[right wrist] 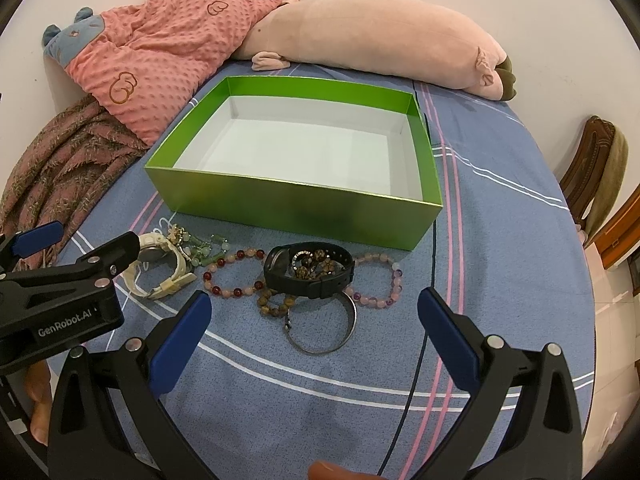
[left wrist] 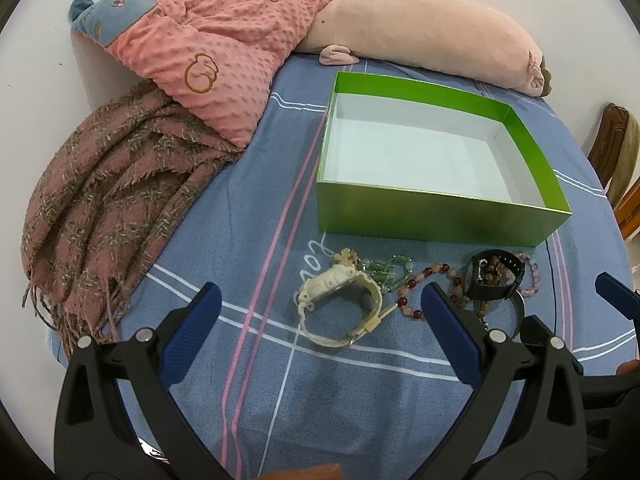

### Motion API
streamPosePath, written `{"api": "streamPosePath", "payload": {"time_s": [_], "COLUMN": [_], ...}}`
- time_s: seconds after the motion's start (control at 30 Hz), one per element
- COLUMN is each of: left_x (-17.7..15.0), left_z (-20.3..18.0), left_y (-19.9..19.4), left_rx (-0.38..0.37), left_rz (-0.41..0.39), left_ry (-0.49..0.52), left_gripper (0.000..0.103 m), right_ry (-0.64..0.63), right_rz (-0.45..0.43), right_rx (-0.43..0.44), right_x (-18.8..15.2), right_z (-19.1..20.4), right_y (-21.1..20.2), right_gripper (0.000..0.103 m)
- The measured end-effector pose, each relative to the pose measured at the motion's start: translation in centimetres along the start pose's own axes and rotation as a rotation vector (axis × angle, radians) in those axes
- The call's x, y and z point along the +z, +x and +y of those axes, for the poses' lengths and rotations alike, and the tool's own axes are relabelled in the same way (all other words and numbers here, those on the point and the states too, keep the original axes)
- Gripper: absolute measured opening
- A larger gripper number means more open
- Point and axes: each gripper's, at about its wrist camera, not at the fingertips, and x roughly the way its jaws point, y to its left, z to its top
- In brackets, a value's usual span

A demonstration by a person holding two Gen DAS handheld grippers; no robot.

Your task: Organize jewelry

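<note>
Nothing is sorted yet: the open green cardboard box [right wrist: 296, 204] with its white inside sits empty on the bed. Near it lie the cream plastic watch [left wrist: 340, 308], black wristwatch [right wrist: 310, 270], beaded bracelets [right wrist: 236, 272] and metal bangle [right wrist: 324, 328]. Left tongs [left wrist: 320, 312] and right tongs [right wrist: 314, 320] hover spread wide, holding nothing.

Blue striped bed [right wrist: 500, 240] w/ green box [right wrist: 296, 208], jewelry [right wrist: 280, 276], scarf [left wrist: 112, 208], prob. pillows [left wrist: 208, 52].

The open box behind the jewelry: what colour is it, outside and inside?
The box is bright green outside with a white interior, clearest in the right wrist view.
</note>
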Motion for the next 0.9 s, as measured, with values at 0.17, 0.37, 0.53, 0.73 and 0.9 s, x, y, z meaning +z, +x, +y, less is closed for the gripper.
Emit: {"api": "streamPosePath", "payload": {"time_s": [0.17, 0.37, 0.53, 0.73, 0.9], "left_x": [0.0, 0.0, 0.2, 0.8, 1.0], "left_z": [-0.2, -0.3, -0.1, 1.9, 3.2], "left_y": [0.3, 0.5, 1.0, 1.3, 2.5], "left_rx": [0.001, 0.001, 0.001, -0.039, -0.060], "left_rz": [0.004, 0.006, 0.011, 0.004, 0.031], "left_ry": [0.004, 0.006, 0.014, -0.001, 0.001], "left_gripper": [0.101, 0.101, 0.101, 0.101, 0.096], "right_ry": [0.001, 0.005, 0.002, 0.053, 0.093], "right_rz": [0.001, 0.008, 0.013, -0.021, 0.052], "right_rx": [0.000, -0.001, -0.002, 0.000, 0.046], "right_x": [0.0, -0.1, 0.1, 1.2, 1.5], "right_z": [0.0, -0.1, -0.4, -3.9, -6.1], "right_y": [0.0, 0.4, 0.7, 0.6, 2.7], "right_gripper": [0.102, 0.102, 0.102, 0.102, 0.078]}}
